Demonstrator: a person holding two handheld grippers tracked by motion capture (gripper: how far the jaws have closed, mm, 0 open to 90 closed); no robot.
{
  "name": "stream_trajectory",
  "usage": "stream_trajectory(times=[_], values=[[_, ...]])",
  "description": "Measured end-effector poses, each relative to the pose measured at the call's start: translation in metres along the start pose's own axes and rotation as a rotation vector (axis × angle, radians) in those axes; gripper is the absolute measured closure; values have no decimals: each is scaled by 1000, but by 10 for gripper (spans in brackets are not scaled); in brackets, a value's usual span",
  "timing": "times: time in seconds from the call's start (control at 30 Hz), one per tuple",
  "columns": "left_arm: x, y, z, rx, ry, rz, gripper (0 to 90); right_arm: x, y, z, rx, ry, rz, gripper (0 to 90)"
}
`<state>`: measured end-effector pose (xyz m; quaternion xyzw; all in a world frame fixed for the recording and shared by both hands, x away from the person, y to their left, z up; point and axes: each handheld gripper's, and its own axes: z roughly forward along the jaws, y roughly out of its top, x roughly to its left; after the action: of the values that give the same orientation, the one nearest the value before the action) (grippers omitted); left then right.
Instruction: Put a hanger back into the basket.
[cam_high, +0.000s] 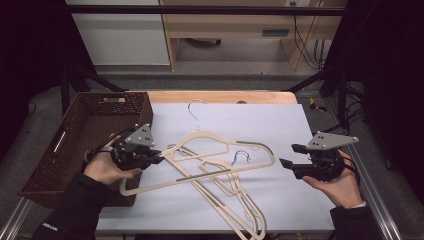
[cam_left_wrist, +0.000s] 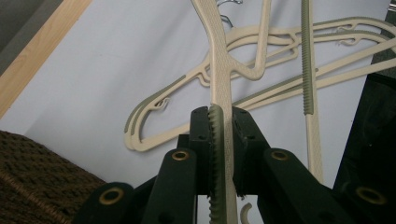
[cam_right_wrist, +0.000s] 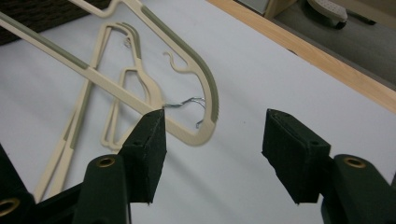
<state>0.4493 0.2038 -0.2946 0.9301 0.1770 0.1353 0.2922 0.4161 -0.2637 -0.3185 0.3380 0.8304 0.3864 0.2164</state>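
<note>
The top hanger (cam_high: 220, 150), cream plastic with grey-green grip strips and a wire hook (cam_high: 195, 112), lies across the middle of the white sheet (cam_high: 280, 125) that covers the worktop (cam_high: 220, 96). Its hook points to 12 o'clock; its lower bar runs from about 8 o'clock toward 3 o'clock. It rests on a second hanger (cam_high: 235, 200) of the same make, which stretches toward 5 o'clock, its own wire hook (cam_high: 242, 156) showing inside the first frame.

The left gripper (cam_high: 159, 159), at 9 o'clock of the pile, is clenched on the top hanger's left shoulder. In the left gripper view the jaws press on that arm (cam_left_wrist: 219, 116) from both sides, the ribbed strip against one pad. The hand (cam_high: 105, 167) holding it sits over the near rim of the basket.

The right gripper (cam_high: 290, 156), at 3 o'clock, is released. Its jaws stand apart with nothing between them, and it is near but not touching the hanger's rounded right end. In the right gripper view that end (cam_right_wrist: 205, 116) lies beyond the jaws, with bare sheet showing in the gap. The hand (cam_high: 336, 186) cradles the gripper from below.

A dark woven basket (cam_high: 75, 145) stands at the worktop's 9 o'clock edge, partly off the sheet. The bare wood of the worktop shows along 12 o'clock. Beyond it is the floor (cam_high: 235, 75) and light wooden furniture (cam_high: 240, 25).
</note>
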Motion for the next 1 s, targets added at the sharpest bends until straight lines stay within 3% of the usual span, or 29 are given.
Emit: stream_trajectory(times=[0.3,0.57,0.8,0.9,1.0], values=[[7,-6,-21,-37,75,-37,806,-7,-20,6,12,-8,49,397],[15,-17,-38,-52,107,-75,811,-8,-29,13,27,1,72,399],[18,-22,-44,-51,110,-87,851,-7,-28,14,27,1,72,401],[19,-24,-45,-38,149,-93,854,-7,-28,14,28,1,70,402],[23,-28,-51,-54,136,-96,854,-7,-28,14,26,3,68,402]])
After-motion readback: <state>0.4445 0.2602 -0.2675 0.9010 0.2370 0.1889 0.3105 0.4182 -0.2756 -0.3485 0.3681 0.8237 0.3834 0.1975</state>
